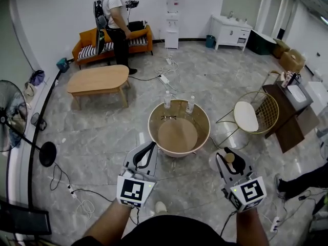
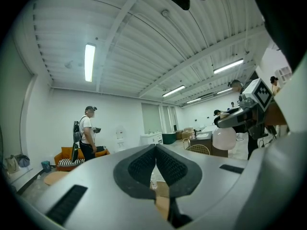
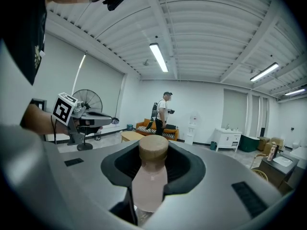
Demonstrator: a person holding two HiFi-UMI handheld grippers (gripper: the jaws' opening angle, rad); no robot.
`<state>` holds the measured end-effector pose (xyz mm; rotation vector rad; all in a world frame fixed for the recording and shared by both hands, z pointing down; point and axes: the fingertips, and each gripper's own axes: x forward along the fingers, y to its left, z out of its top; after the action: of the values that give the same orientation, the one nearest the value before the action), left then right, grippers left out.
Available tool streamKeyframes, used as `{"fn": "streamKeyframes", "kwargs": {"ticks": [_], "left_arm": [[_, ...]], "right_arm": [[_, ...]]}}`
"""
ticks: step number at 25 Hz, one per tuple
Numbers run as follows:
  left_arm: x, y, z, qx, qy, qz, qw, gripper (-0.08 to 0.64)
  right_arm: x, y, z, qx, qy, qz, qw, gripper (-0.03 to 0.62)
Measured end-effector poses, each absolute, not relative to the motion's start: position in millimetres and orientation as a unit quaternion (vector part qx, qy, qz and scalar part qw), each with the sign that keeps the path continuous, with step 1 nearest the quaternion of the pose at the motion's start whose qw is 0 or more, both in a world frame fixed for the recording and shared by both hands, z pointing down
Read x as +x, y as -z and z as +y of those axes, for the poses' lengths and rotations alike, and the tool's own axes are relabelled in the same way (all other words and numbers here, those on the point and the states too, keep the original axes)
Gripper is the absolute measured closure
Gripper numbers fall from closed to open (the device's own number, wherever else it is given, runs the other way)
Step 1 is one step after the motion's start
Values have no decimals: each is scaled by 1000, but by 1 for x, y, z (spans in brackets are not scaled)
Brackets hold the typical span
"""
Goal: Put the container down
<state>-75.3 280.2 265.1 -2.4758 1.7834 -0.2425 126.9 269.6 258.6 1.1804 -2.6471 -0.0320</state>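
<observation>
Right tool (image 1: 229,161) clamped on frosted white container with tan round lid (image 3: 150,183), held in the air just right of round wooden table (image 1: 152,118). Left tool (image 2: 156,163) jaws closed together, empty.

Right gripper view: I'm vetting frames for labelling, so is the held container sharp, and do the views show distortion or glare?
Right gripper view: the container sits close to the lens and looks slightly soft, the far room is sharper, and the corners are black from the fisheye. Left gripper view: the same curved edges, and the ceiling lamp is blown white. Head view: even light, walls bowed.
</observation>
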Motion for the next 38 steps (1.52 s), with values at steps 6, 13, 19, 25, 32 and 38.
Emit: {"fn": "streamKeyframes", "kwargs": {"ticks": [6, 13, 19, 25, 32, 38], "left_arm": [[-94, -267, 269, -815, 76, 573, 37, 545], [-111, -272, 252, -824, 75, 561, 34, 545], [-105, -267, 248, -828, 58, 556, 41, 545], [-87, -261, 241, -832, 54, 551, 48, 545], [-76, -267, 211, -825, 69, 560, 36, 545], [-82, -264, 183, -798, 50, 601, 14, 545]], "right_arm": [[108, -257, 261, 406, 11, -905, 128, 460], [88, -263, 256, 409, -6, -903, 131, 460], [94, -260, 257, 416, -7, -900, 127, 460], [108, -260, 246, 413, -12, -902, 124, 460], [117, -267, 207, 391, -18, -912, 121, 460], [120, -276, 165, 365, -23, -923, 117, 460]]}}
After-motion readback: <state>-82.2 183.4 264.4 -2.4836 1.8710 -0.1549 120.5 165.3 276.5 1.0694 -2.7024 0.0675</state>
